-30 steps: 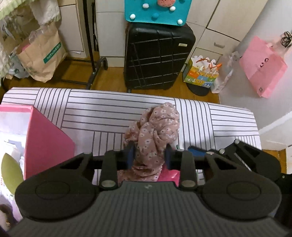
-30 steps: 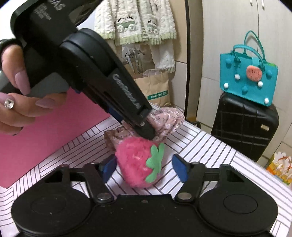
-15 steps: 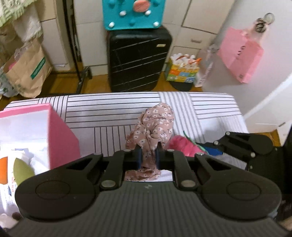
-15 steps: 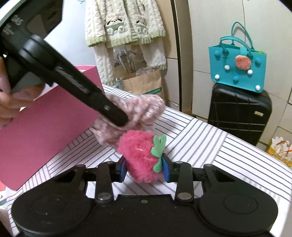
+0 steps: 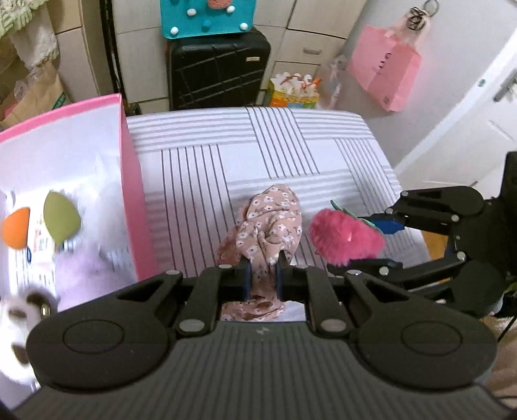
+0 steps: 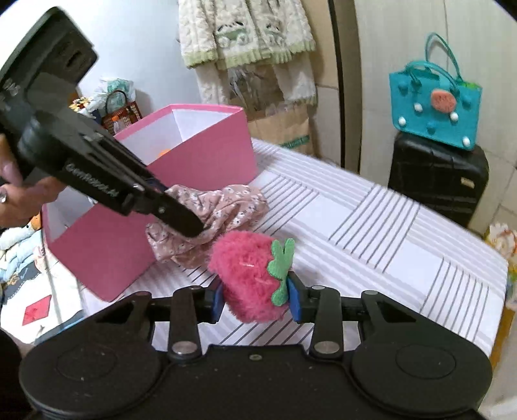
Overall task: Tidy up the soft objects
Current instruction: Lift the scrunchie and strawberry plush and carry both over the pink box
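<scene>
A pink floral cloth point(image 5: 268, 223) hangs bunched above the striped tabletop point(image 5: 200, 181), and my left gripper point(image 5: 261, 274) is shut on its lower folds. In the right wrist view the same left gripper point(image 6: 190, 226) bites the cloth point(image 6: 232, 206) beside the pink box point(image 6: 206, 155). A fluffy pink plush strawberry point(image 6: 245, 271) with a green felt leaf sits between the blue pads of my right gripper point(image 6: 255, 297); the pads press on it while the jaws are opening slightly. The left wrist view shows the strawberry point(image 5: 342, 236) right of the cloth, and the open pink box point(image 5: 131, 194) to the left.
Inside the box lie an orange piece point(image 5: 16, 227), a green piece point(image 5: 61, 219) and blurred white plush. Beyond the table stand a black suitcase point(image 6: 436, 184) with a teal bag point(image 6: 436, 106) on it, a pink paper bag point(image 5: 384, 68) and hanging knitwear point(image 6: 245, 29).
Both grippers went from open around their things to shut on them. Cloth and strawberry have risen off the table, and the pink box has come closer on the left.
</scene>
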